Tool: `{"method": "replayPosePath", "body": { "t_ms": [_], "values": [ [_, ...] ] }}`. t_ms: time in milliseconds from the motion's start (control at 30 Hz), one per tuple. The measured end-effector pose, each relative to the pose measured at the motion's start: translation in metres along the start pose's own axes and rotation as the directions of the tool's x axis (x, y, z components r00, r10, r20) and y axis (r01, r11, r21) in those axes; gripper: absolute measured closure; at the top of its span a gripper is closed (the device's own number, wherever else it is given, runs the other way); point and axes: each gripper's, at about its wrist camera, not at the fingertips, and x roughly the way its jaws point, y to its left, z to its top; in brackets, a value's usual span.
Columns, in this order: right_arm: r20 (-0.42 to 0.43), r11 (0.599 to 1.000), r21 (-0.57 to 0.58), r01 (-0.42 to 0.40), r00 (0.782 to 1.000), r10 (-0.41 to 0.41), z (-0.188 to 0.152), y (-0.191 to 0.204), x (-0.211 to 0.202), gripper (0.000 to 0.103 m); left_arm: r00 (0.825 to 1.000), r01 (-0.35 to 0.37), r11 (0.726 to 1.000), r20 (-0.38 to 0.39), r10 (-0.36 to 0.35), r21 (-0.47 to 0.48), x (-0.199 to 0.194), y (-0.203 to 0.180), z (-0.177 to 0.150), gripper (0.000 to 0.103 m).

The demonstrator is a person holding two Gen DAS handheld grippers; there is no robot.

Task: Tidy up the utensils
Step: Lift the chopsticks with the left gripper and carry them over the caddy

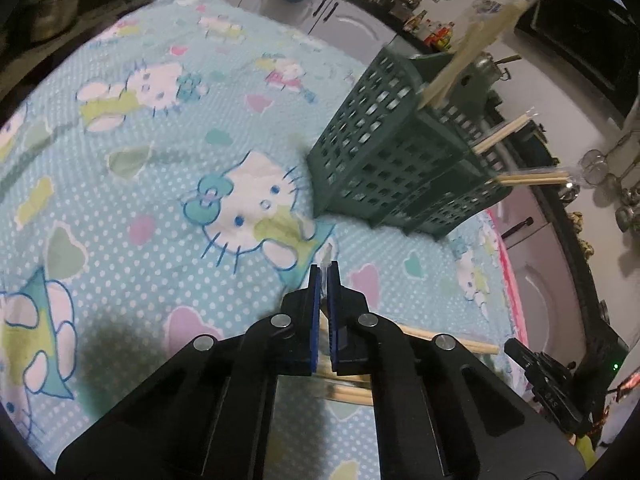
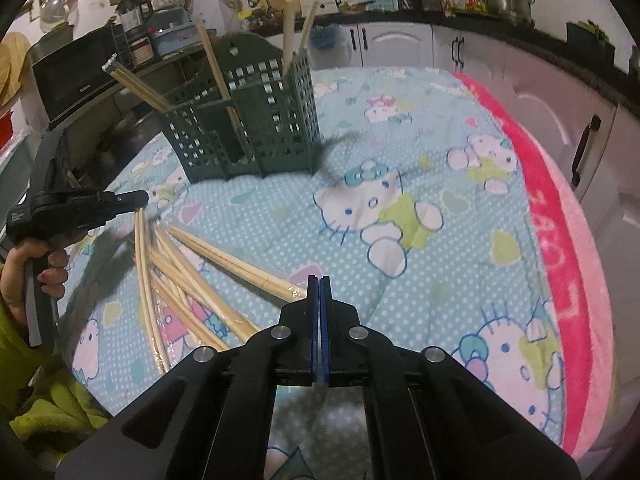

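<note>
Both hand-held grippers clenched: left [image 1: 325, 270] pinching chopstick wrapper [image 1: 326, 256], right [image 2: 319, 280] empty.

A home kitchen: a black countertop [image 2: 400, 16] lined with sauce bottles [image 2: 470, 0] and a steel pot [image 2: 508, 0], white cabinets [image 2: 392, 46] beneath it, a microwave [image 2: 72, 76] at its left.

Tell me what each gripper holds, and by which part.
Left gripper: a wrapped chopstick pair, pinched by its clear wrapper end. Right gripper: shut, nothing visibly between its jaws.
</note>
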Motion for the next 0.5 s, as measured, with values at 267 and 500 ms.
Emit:
{"method": "replayPosePath", "body": {
  "t_ms": [267, 500],
  "values": [
    [0.071, 0.996, -0.086, 0.033, 0.997, -0.027, 0.012, 0.019, -0.019, 0.102, 0.995, 0.032, 0.995, 0.089, -0.041, 0.097, -0.035, -0.041, 0.008, 0.103],
    [0.113, 0.992, -0.121, 0.022, 0.994, -0.008, 0.026, 0.035, -0.037, 0.102, 0.987, 0.051, 0.983, 0.138, -0.076, 0.176, -0.056, -0.077, 0.012, 0.103]
  ]
}}
